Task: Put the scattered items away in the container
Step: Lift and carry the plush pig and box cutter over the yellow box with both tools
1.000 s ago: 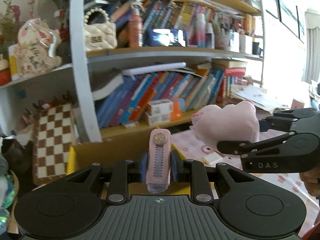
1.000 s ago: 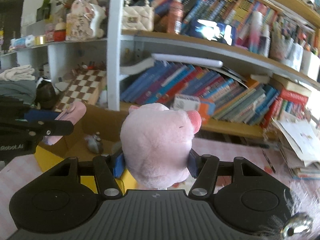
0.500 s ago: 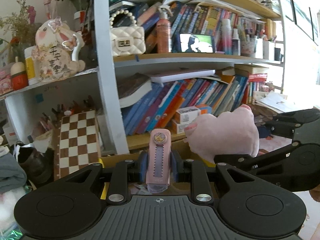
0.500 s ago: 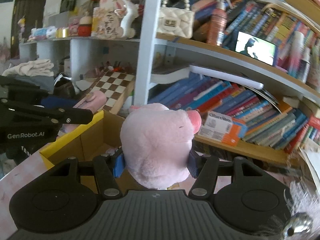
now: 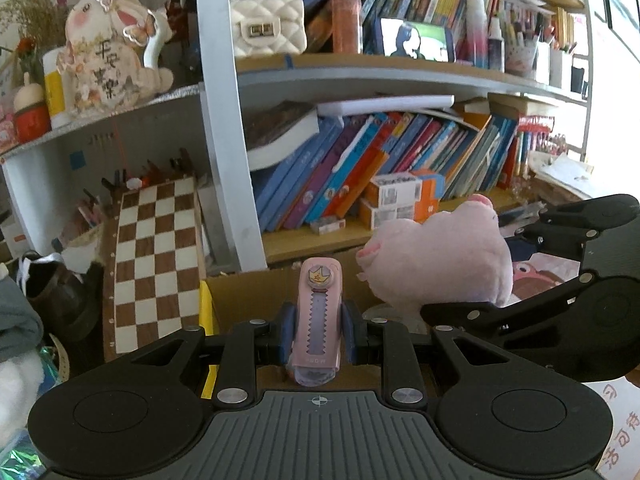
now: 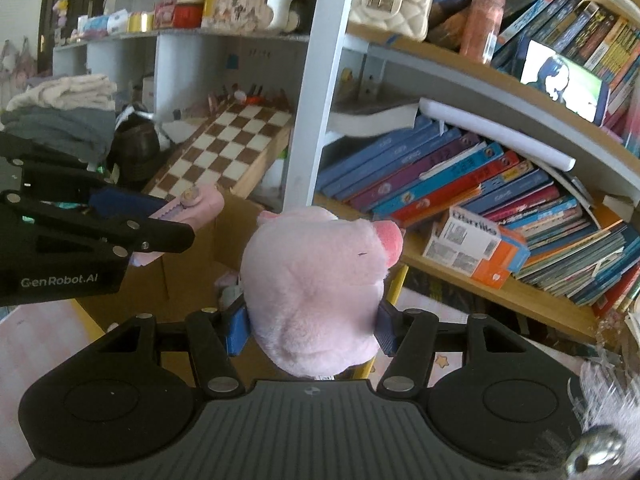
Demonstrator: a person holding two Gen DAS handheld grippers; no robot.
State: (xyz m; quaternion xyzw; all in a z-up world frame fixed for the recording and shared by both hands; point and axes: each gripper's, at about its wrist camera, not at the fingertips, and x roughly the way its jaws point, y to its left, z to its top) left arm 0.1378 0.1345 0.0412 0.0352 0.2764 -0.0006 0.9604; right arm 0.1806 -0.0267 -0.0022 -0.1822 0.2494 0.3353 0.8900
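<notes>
Cardboard box (image 6: 188, 276) below fuzzy pig (image 6: 316, 288).

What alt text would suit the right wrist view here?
The right gripper clamps a pink plush pig above an open cardboard box. At left, the left gripper holds a pink case over the same box, with crowded bookshelves behind.

The right gripper (image 6: 312, 330) clamps a pink plush pig (image 6: 316, 288) above the open cardboard box (image 6: 236, 236) (yellow along its rim). At the left, the left gripper (image 6: 160, 220) pinches a pink utility knife (image 6: 192, 204).
</notes>
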